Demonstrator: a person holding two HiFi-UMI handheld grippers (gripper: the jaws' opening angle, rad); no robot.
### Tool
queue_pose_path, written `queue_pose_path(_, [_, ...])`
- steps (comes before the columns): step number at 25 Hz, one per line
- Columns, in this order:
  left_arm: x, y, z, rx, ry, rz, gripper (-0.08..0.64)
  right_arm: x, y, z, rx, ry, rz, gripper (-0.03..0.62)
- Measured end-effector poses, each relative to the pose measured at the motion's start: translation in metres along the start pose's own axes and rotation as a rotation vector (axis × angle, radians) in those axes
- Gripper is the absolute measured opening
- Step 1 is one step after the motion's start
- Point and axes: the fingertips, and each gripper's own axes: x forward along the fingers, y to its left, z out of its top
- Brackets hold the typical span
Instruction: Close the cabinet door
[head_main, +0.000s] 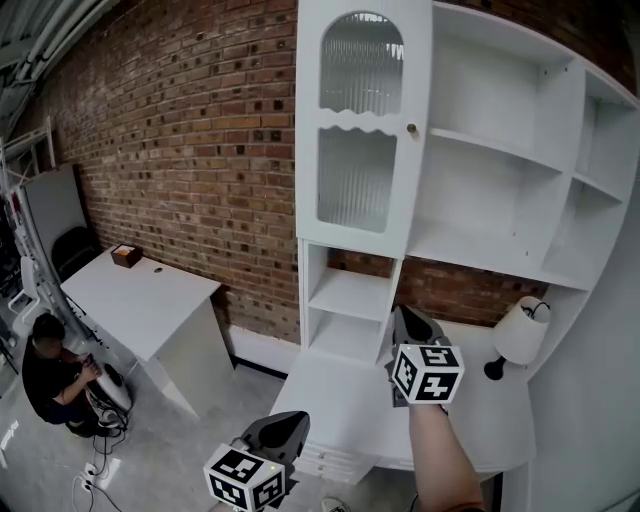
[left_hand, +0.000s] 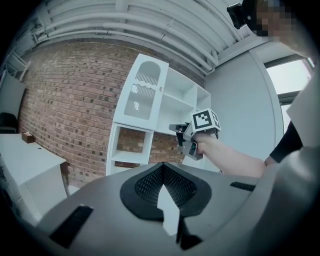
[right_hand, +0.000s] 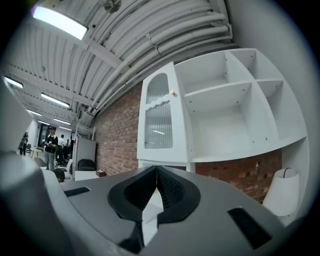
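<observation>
The tall white cabinet (head_main: 500, 180) has its arched, ribbed-glass door (head_main: 363, 120) swung out to the left, with a small knob (head_main: 411, 128) on its free edge. The shelves behind the door stand bare. My right gripper (head_main: 404, 315) is shut on nothing, held out level below and a little right of the door and apart from it. My left gripper (head_main: 290, 425) is lower and nearer to me, also shut and empty. In the right gripper view the door (right_hand: 160, 117) and knob (right_hand: 173, 93) lie above the jaws (right_hand: 156, 170). In the left gripper view the door (left_hand: 142, 90) is ahead and the right gripper (left_hand: 176, 129) at the right.
A white lamp (head_main: 520, 335) stands on the cabinet's desk surface (head_main: 340, 395) at the right. A white table (head_main: 140, 295) with a small brown box (head_main: 126, 255) stands at the left by the brick wall (head_main: 200, 150). A person (head_main: 50, 375) crouches on the floor beyond it.
</observation>
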Motion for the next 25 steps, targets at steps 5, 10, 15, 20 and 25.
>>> queue_pose_path(5, [-0.042,-0.03,-0.003,0.008,-0.021,-0.031,0.008,-0.074,0.039,-0.014,0.01,0.013,0.022,0.028])
queue_pose_path(10, [-0.073,-0.052,-0.012,0.016,-0.021,-0.048,0.008,-0.134,0.071,-0.027,0.025,0.021,0.036,0.028])
queue_pose_path(15, [-0.093,-0.076,-0.023,0.01,-0.006,-0.067,0.008,-0.179,0.091,-0.044,0.03,0.049,0.058,0.029])
queue_pose_path(20, [-0.094,-0.101,-0.021,0.02,-0.017,-0.086,0.008,-0.207,0.089,-0.046,0.039,0.047,0.066,0.028])
queue_pose_path(25, [-0.088,-0.119,-0.016,0.007,-0.033,-0.094,0.008,-0.214,0.075,-0.04,0.027,0.054,0.066,0.028])
